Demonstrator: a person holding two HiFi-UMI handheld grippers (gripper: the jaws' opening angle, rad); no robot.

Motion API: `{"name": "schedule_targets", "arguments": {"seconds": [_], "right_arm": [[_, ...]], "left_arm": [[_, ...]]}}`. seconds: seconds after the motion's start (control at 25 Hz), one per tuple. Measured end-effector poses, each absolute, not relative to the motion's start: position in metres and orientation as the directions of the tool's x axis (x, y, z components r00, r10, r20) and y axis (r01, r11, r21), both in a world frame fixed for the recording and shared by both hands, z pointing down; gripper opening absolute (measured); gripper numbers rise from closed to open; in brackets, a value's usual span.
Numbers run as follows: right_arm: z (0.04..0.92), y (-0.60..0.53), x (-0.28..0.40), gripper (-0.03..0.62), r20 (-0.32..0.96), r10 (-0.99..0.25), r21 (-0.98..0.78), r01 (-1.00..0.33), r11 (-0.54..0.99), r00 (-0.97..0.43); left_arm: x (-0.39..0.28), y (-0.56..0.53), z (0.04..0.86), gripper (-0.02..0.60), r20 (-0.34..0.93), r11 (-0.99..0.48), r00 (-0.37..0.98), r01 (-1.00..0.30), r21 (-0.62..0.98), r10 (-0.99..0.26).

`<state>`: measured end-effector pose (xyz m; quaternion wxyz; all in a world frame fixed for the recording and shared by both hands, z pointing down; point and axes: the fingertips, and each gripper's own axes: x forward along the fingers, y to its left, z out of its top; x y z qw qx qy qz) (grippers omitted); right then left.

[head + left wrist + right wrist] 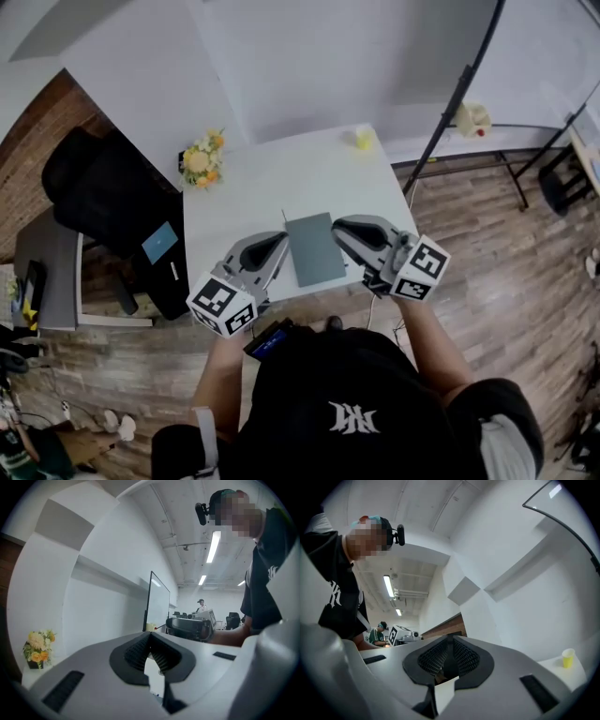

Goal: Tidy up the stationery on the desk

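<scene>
A white rectangular tabletop (pixel 253 187) is seen from above, and a person in a black top is stood at its near edge. Two grey handheld tongs, each fitted with a cube of black-and-white square markers, are held out over the near part of the tabletop.

The left tongs (pixel 278 246) are pressed together at the tips, and nothing is pinched between them. The right tongs (pixel 342 230) are likewise drawn together, with only a thin dark slit left between the ribbed pads, and nothing is held there either.

A flat grey-green rectangular notebook (pixel 315 248) is laid on the tabletop directly between the two tongs. From above, the left tongs are placed just beside its left edge and the right tongs just beside its far right corner. Whether either is touching it cannot be told.

A small bunch of yellow and orange flowers (pixel 202 159) is set well beyond the left tongs, at the far left corner of the tabletop. A small yellow cup (pixel 364 139) is set well beyond the right tongs, near the far right corner. A black office chair (pixel 103 202) is parked on the wooden floor, well to the left of the left tongs.

In the gripper views, white walls and ceiling lights are shown ahead of the tongs, and each pair of tongs is glimpsed from the other's camera.
</scene>
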<state>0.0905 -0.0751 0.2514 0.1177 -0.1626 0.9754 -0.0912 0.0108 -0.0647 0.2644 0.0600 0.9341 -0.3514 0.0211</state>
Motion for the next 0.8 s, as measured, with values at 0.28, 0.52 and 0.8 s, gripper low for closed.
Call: {"name": "schedule_targets", "arguments": {"seconds": [0.28,0.52,0.8], "right_arm": [[0.262,-0.017,0.088,0.055,-0.192,-0.309,-0.24,-0.26,0.935,-0.932],[0.269,0.046,0.072,0.054,-0.126,-0.329,-0.228,-0.296,0.928,-0.936],[0.291,0.129,0.044,0.049,-0.089,-0.347,-0.244,-0.317,0.916,-0.934]], "left_arm": [[0.007,-0.014,0.275,0.003,0.101,-0.774,0.788,-0.616,0.145,-0.608],[-0.008,0.051,0.29,0.003,0.123,-0.773,0.792,-0.611,0.171,-0.598],[-0.025,0.131,0.325,0.003,0.143,-0.77,0.801,-0.598,0.223,-0.581]]}}
